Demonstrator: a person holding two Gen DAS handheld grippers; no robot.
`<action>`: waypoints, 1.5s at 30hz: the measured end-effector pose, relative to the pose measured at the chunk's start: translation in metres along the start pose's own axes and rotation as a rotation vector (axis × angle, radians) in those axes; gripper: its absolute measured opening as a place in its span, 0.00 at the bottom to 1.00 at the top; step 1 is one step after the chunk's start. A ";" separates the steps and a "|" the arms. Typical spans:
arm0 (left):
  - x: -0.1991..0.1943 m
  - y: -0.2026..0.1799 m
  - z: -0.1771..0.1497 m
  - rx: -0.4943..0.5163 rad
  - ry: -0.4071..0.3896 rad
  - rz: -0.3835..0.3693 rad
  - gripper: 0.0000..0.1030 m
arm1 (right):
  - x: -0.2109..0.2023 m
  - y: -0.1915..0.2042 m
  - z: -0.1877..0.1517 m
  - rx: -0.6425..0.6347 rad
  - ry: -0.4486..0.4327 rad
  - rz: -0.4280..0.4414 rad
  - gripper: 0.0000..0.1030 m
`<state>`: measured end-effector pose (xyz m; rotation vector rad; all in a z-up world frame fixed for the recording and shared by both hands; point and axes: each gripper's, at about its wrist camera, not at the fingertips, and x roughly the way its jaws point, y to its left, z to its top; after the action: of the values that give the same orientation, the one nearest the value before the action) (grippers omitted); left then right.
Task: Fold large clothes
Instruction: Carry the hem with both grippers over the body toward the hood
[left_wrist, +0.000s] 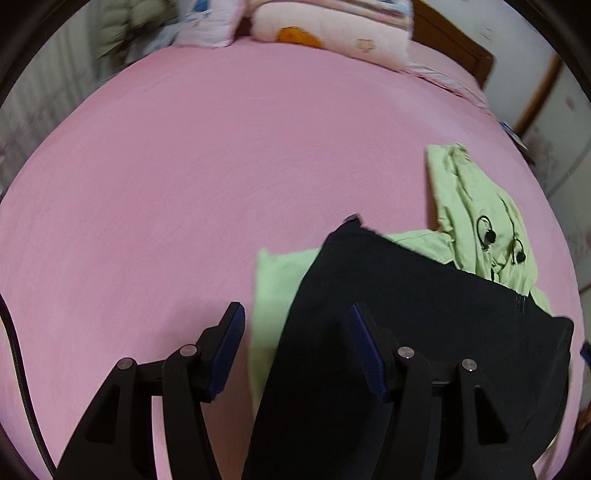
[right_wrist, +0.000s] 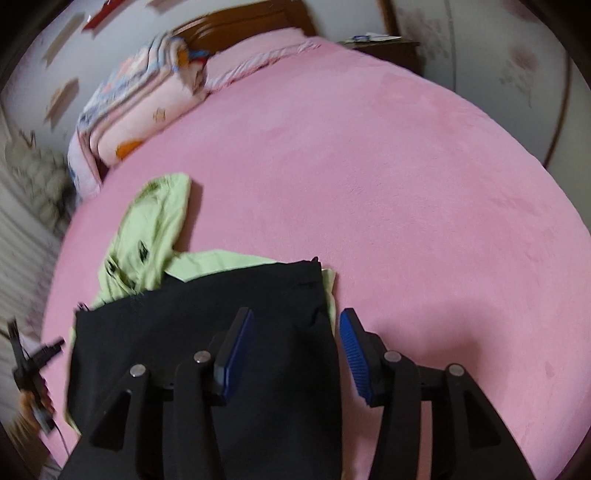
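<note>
A black garment (left_wrist: 406, 314) lies spread on the pink bed (left_wrist: 184, 184), on top of a light green hooded jacket (left_wrist: 476, 214) whose hood and drawcords stick out beyond it. My left gripper (left_wrist: 295, 314) is open above the black garment's left edge, holding nothing. In the right wrist view the black garment (right_wrist: 184, 325) and the green jacket (right_wrist: 147, 229) lie at lower left. My right gripper (right_wrist: 295, 321) is open over the black garment's right edge, holding nothing.
Folded pink quilts and pillows (left_wrist: 325, 33) are stacked at the head of the bed by a wooden headboard (right_wrist: 240, 22). A bedside cabinet (right_wrist: 384, 46) stands at the far corner. The left gripper (right_wrist: 29, 362) shows at the right view's left edge.
</note>
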<state>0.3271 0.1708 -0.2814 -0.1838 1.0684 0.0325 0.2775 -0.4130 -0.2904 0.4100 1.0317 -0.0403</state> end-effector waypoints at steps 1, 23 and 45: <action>0.006 -0.003 0.005 0.029 -0.006 -0.001 0.56 | 0.010 0.001 0.003 -0.007 0.008 -0.001 0.47; 0.034 -0.048 0.027 0.137 -0.058 0.080 0.04 | 0.037 0.012 -0.005 -0.075 -0.024 -0.021 0.10; 0.073 -0.044 0.038 0.146 -0.016 0.321 0.36 | 0.086 0.053 0.027 -0.155 0.004 -0.241 0.33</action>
<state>0.4006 0.1289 -0.3216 0.1213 1.0712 0.2441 0.3568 -0.3596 -0.3342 0.1436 1.0760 -0.1737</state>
